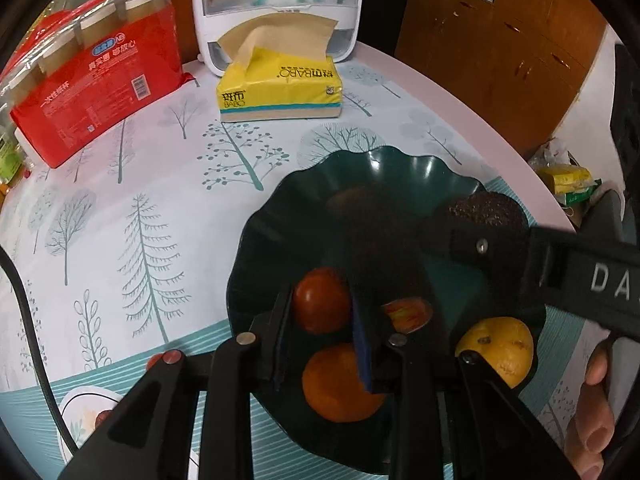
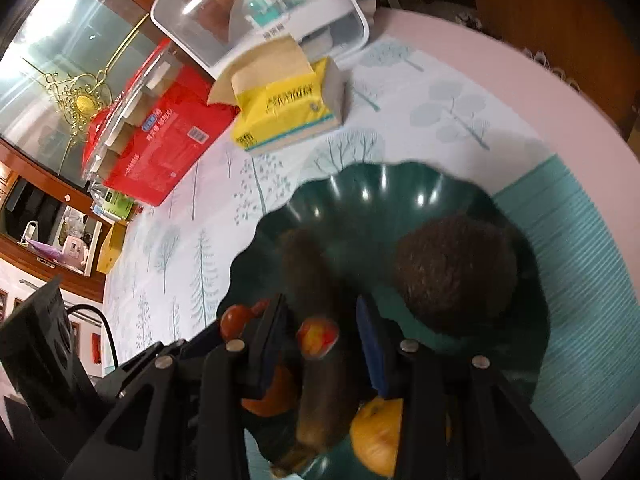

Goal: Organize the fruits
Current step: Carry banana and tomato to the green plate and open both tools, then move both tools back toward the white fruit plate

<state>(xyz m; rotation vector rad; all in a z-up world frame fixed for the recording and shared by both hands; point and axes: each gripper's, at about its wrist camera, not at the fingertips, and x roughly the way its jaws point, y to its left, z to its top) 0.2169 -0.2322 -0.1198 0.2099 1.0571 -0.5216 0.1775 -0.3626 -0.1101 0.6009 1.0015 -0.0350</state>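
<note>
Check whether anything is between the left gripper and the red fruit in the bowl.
Nothing visible does. The red fruit sits right between the fingers of the left gripper, inside the green bowl.

A home dining room: tree-print tablecloth (image 1: 160, 184), tissue pack (image 1: 280, 88), wooden cabinets (image 1: 500, 48), and gilt-decorated glass cabinet door (image 2: 76, 92).
</note>
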